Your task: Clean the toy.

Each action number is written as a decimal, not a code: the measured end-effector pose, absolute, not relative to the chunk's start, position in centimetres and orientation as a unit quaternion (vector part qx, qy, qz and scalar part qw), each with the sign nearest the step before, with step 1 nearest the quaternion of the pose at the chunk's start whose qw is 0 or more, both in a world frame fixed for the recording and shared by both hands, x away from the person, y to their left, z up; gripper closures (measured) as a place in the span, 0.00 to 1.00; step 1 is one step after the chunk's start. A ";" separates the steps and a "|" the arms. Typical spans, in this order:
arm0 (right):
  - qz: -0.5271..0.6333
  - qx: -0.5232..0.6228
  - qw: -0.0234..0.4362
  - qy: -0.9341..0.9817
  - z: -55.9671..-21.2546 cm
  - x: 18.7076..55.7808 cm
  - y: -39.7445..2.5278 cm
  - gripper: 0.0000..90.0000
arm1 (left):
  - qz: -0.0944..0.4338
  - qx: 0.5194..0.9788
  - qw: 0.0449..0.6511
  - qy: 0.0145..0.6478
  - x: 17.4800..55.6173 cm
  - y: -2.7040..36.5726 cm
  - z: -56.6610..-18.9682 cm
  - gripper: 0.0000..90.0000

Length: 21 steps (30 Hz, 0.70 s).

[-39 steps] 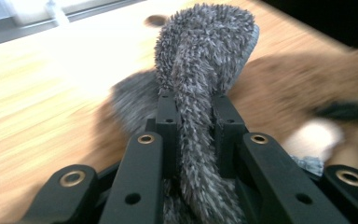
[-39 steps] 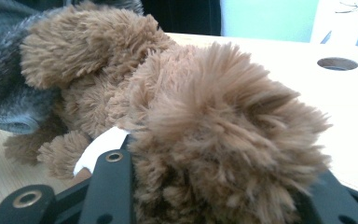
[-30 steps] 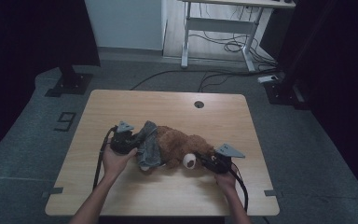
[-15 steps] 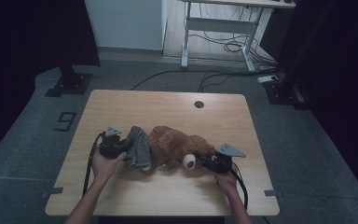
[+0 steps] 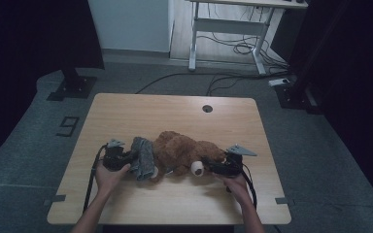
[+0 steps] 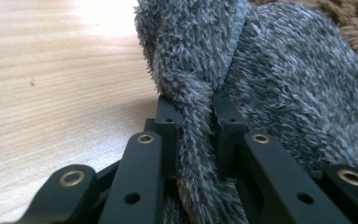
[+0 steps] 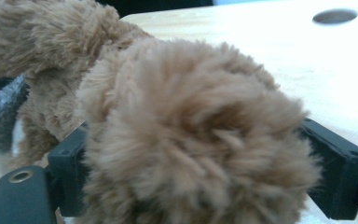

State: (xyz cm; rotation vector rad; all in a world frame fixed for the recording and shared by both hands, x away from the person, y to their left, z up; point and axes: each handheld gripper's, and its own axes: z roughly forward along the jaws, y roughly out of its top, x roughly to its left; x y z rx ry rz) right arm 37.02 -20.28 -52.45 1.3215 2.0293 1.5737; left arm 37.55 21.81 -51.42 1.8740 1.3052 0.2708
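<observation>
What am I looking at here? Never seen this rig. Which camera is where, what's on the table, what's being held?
No robot arm: a person stands at a wooden table holding a two-jaw gripper in each hand.

The high view is a fixed camera above the person's side, looking forward and down; forearms come in from the bottom. The other two pictures come from cameras riding on the grippers, looking along their black jaws.

On the table lies a brown plush toy, with a grey fuzzy garment at its left end.

The left gripper is pinching a fold of the grey garment; its own view shows the fabric squeezed between the jaws. The right gripper clamps a furry part of the plush toy, with the jaws on either side of it.
</observation>
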 end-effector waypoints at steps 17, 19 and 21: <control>0.572 0.381 0.136 0.713 -51.9 36.5 -19.2 0.63 | -0.015 0.700 0.456 0.550 39.2 21.1 -53.8 0.86; 0.581 0.369 0.152 0.709 -51.7 36.4 -18.9 0.64 | -0.026 0.692 0.463 0.553 39.5 21.3 -53.9 0.86; 0.582 0.361 0.169 0.709 -51.3 36.5 -18.6 0.64 | -0.029 0.688 0.466 0.555 39.8 21.4 -53.7 0.87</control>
